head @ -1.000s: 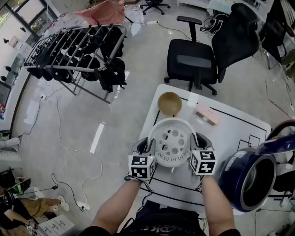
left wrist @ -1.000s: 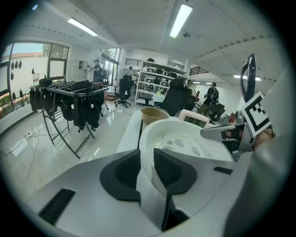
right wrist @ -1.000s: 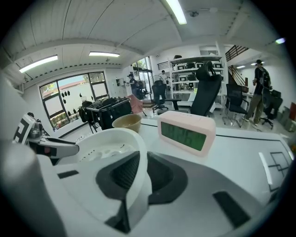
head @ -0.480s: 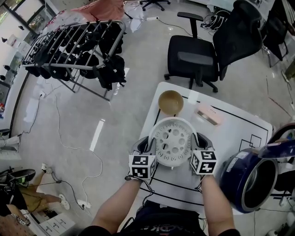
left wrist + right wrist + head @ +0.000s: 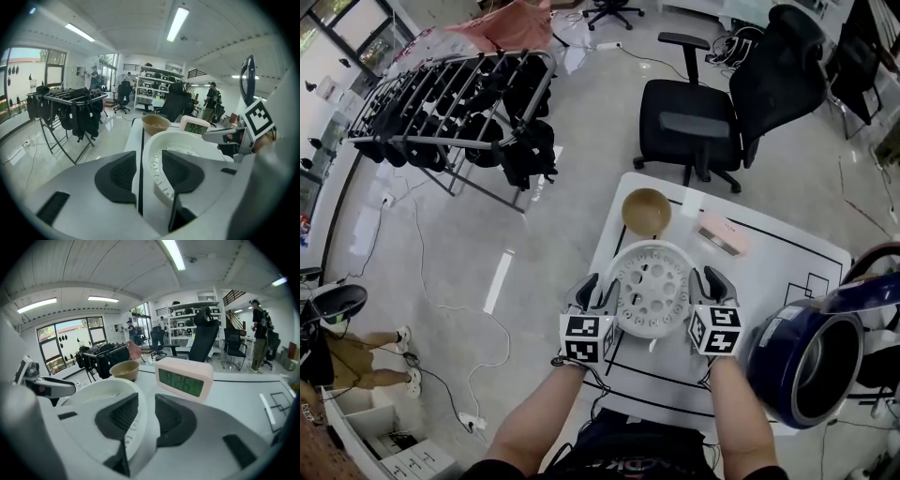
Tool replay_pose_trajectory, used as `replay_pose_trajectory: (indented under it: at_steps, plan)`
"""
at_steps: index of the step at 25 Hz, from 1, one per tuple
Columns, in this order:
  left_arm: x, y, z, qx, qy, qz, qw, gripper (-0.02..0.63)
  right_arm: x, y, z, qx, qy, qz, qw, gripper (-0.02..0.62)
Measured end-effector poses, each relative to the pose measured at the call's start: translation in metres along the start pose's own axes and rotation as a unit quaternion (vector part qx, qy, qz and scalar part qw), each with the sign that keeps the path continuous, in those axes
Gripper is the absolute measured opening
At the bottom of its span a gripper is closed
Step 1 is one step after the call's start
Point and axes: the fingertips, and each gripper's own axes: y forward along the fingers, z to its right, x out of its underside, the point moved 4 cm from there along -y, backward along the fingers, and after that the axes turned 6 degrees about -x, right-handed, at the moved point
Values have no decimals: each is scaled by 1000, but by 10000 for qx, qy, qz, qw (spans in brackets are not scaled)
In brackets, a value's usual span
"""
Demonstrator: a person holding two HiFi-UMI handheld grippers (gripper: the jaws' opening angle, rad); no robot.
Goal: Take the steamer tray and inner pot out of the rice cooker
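Now my left gripper [image 5: 598, 292] and right gripper [image 5: 705, 286] are opening, jaws parting off the steamer tray [image 5: 652, 291] resting on the table [image 5: 769, 272]; I am judging the inner pot [image 5: 820, 370] next.

Office-like lab: swivel chairs [image 5: 689, 122], stocked shelves [image 5: 157, 86], ceiling strip lights [image 5: 174, 254].

Left gripper [image 5: 598, 285], right gripper [image 5: 709, 278]: jaws newly parted

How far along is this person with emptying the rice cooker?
Done: the steamer tray sits on the table. In hand: left tongs and right tongs have just been opening, each loosely straddling its rim. Left: the inner pot apparently sits inside the rice cooker.
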Motion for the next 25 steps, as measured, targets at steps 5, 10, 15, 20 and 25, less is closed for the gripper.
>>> replay_pose_trajectory:
  at_steps: [5, 10, 15, 20, 25]
  plan:
    - [-34, -29, 11, 244, 53, 397, 9989, 232, -43, -31, -20, -298, -91, 645, 9974, 131]
    - [-76, -77, 29, 706, 86, 976, 9927, 286, -95, -85, -57, -635, -481, 1458, 9861, 183]
    - [-109, -135, 54, 1244, 152, 1491, 9808, 312, -131, -158, -87, -683, -827, 2198, 9696, 189]
    - [-133, -185, 85, 1796, 360, 1928, 9640, 322, -150, -231, -101, -326, -1081, 2735, 9552, 189]
    - [-133, -222, 140, 2499, 585, 2119, 9430, 328, -132, -301, -91, 275, -1194, 2889, 9495, 189]
